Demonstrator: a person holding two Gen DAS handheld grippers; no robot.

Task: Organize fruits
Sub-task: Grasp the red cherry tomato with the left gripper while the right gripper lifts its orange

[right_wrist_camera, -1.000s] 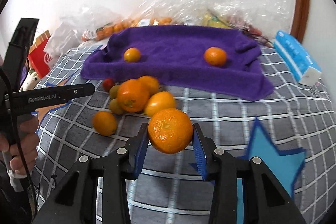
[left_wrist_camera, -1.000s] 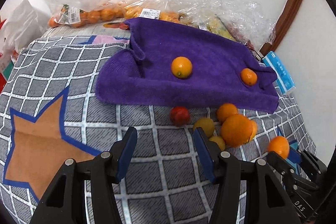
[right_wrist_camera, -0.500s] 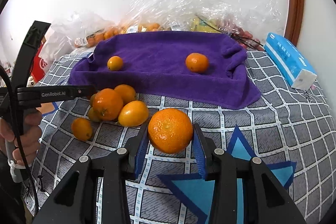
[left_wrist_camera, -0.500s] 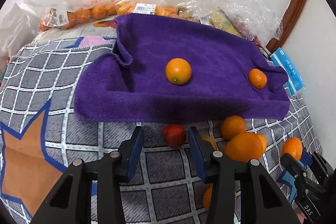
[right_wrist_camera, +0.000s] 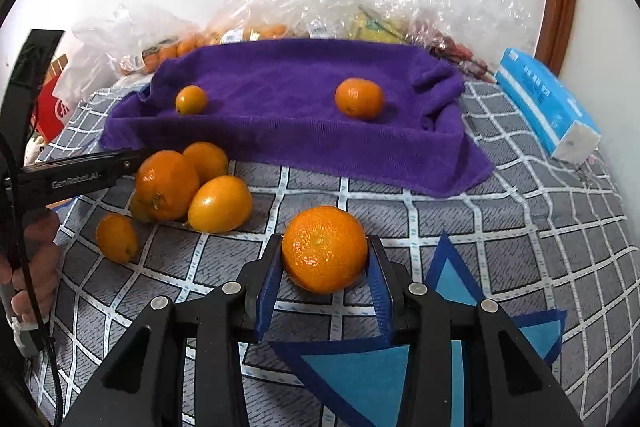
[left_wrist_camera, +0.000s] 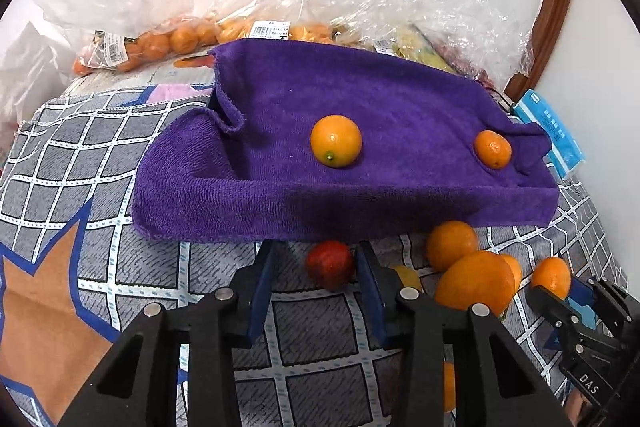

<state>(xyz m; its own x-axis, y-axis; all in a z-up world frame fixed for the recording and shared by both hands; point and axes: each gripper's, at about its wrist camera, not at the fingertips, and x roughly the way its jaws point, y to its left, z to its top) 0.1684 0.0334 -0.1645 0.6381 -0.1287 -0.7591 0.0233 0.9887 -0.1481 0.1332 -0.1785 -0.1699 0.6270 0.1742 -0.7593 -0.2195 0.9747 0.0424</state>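
Fruits are mid-sort — 2 pieces already sit on the purple towel [left_wrist_camera: 400,107], the rest lie loose on the grid-pattern cloth [right_wrist_camera: 520,227] by the towel's near edge.

Right gripper [right_wrist_camera: 325,267] is clamped on a big mandarin [right_wrist_camera: 324,249], both blue pads pressed to its sides, low over the cloth and a bit short of the towel's near edge. Judging by the layout, this is the carry-and-place step: next move needs a lift over the draped front edge, then a gentle release on flat towel so it doesn't roll off.

Left gripper [left_wrist_camera: 316,267] is narrowing around a small red fruit [left_wrist_camera: 330,264] at the towel's near edge; the fruit sits between the pads, the right pad looks about touching, a gap shows on the left one — not gripped yet. It needs to finish closing w/o squashing, since the thing looks soft and small.

Towel holds a round orange [left_wrist_camera: 336,141] near the middle and a small mandarin [left_wrist_camera: 493,149] toward its right end, well apart. The loose pile [right_wrist_camera: 188,183] — approx 5 orange and yellow pieces — sits just beside the near-left part of the towel.

Along the far edge, clear plastic bags [left_wrist_camera: 160,39] hold more oranges; other bags' contents are too crumpled to tell. A blue tissue pack [right_wrist_camera: 548,107] lies at the right edge.
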